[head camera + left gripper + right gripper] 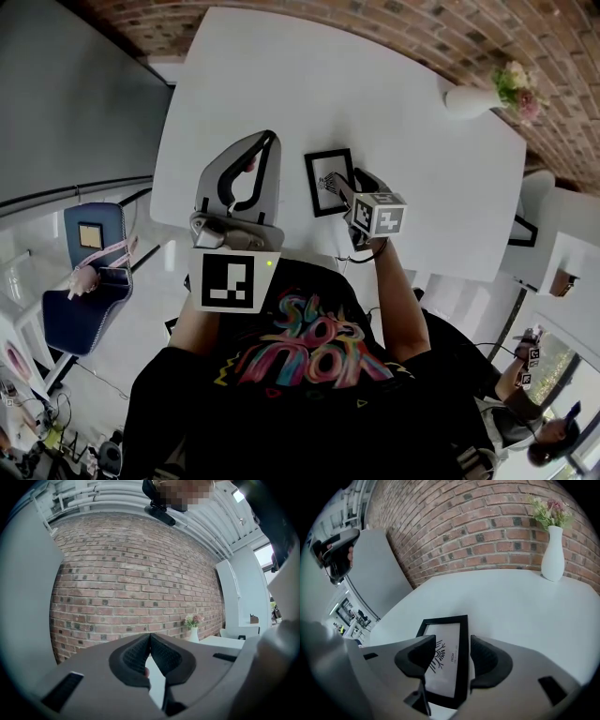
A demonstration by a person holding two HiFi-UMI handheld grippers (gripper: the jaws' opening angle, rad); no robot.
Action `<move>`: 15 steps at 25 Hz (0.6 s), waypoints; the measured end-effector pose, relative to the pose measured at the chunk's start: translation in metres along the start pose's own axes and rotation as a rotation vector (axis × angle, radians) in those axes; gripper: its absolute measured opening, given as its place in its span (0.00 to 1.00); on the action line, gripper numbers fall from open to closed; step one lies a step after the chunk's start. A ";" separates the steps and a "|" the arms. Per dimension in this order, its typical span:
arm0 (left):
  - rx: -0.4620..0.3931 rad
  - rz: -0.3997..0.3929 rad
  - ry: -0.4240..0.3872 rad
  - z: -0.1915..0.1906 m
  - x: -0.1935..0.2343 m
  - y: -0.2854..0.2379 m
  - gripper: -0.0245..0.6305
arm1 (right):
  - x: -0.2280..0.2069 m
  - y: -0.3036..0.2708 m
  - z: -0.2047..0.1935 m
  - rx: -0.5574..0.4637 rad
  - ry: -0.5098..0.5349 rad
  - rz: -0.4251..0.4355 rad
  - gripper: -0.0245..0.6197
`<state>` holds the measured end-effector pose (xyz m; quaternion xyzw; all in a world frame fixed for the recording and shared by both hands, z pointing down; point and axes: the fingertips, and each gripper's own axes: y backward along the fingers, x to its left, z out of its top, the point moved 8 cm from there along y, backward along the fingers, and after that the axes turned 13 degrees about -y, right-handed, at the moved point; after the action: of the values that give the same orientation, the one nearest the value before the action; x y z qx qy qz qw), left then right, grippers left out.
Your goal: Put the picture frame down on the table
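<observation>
The black picture frame (328, 180) with a white print lies flat on the white table (394, 84), near its front edge. My right gripper (345, 190) points down at the frame's near right part. In the right gripper view its jaws stand open over the picture frame (449, 637), with the right rim between them and the pads (483, 660) clear of it. My left gripper (269, 141) hangs level in the air to the left of the frame. In the left gripper view the left gripper (150, 637) is shut, tips touching, with nothing in it.
A white vase (469, 99) with pink flowers stands at the table's far right, next to the brick wall (487, 522). A blue chair (89, 281) sits on the floor to the left. A grey panel (66, 84) rises beyond the table's left edge.
</observation>
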<state>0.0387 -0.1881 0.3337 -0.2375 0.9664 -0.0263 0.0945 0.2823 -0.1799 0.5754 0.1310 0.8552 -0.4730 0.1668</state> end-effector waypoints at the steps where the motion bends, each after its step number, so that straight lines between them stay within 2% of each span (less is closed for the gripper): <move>1: 0.001 -0.001 0.001 0.000 0.000 0.000 0.07 | 0.000 0.000 0.000 0.001 0.002 -0.003 0.40; 9: -0.019 -0.009 0.005 0.005 -0.004 -0.001 0.07 | 0.002 0.011 0.007 -0.034 0.046 -0.020 0.40; 12: -0.033 -0.016 0.007 0.010 -0.007 0.000 0.07 | 0.007 0.024 0.017 -0.078 0.084 -0.028 0.40; 15: -0.054 -0.024 0.002 0.017 -0.009 0.003 0.07 | 0.022 0.043 0.032 -0.150 0.136 0.005 0.40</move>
<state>0.0484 -0.1819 0.3183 -0.2513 0.9640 -0.0016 0.0868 0.2837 -0.1840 0.5174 0.1522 0.8972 -0.3971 0.1190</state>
